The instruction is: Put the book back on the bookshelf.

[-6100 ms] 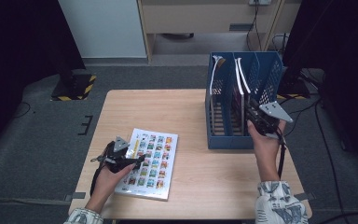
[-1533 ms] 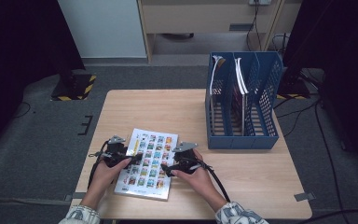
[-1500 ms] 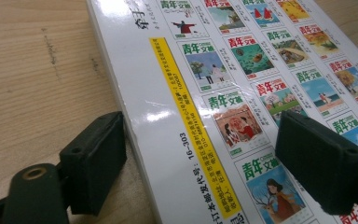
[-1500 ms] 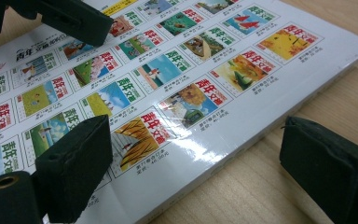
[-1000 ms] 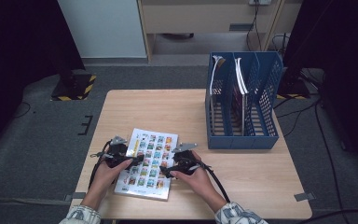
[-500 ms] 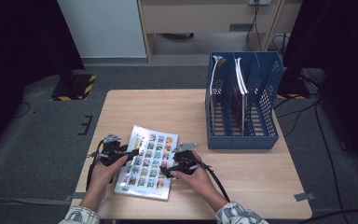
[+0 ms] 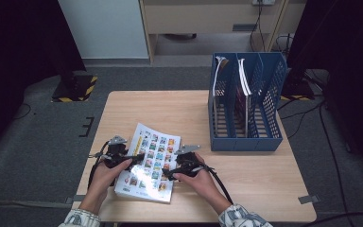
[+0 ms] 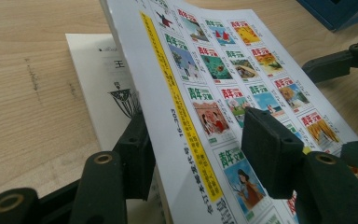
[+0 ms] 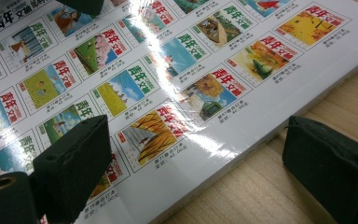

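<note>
Near the surface's front-left corner, the left tongs point(image 8: 191, 154) had just been closing on the magazine's point(image 7: 149, 161) lifted cover, one jaw under, one above. The right tongs point(image 9: 205, 163) stood apart, one pad pinning its right edge.

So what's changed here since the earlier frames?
The right claw left the blue rack and came down to the magazine's right edge. The left claw has just been closing around the left edge, lifting the cover. Rack and table unchanged.
</note>
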Motion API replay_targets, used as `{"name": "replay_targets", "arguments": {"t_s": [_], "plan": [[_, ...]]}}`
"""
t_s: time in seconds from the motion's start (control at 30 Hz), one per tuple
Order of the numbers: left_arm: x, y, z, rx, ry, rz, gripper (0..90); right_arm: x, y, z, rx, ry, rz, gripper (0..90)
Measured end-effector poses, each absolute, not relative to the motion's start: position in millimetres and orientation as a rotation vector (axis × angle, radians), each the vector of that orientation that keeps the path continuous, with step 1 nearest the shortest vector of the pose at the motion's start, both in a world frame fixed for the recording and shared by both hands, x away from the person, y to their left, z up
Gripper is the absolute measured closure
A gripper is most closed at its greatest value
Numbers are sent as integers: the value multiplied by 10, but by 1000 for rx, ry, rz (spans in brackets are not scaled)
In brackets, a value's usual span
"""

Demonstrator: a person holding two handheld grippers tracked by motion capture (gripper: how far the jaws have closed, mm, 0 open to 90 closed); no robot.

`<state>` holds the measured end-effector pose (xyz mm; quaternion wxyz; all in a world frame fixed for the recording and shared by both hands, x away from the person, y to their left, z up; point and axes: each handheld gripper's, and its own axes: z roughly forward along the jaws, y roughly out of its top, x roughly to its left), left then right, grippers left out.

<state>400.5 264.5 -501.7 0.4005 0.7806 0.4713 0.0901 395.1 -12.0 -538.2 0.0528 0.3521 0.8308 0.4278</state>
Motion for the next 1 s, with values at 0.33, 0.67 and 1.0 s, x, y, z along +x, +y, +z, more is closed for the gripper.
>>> {"name": "replay_targets", "arguments": {"t_s": [0.33,0.67,1.0], "plan": [[4111,2597,-5085,1984,1226,246,494,3950,-115,-5382,1072,2525,1299,78],[4026,2546,-5006,1982,1199,343,671,3950,-117,-5382,1069,2527,1299,77],[3901,2518,-4904,1933,1130,423,780,3954,-123,-5381,1059,2534,1299,74]]}}
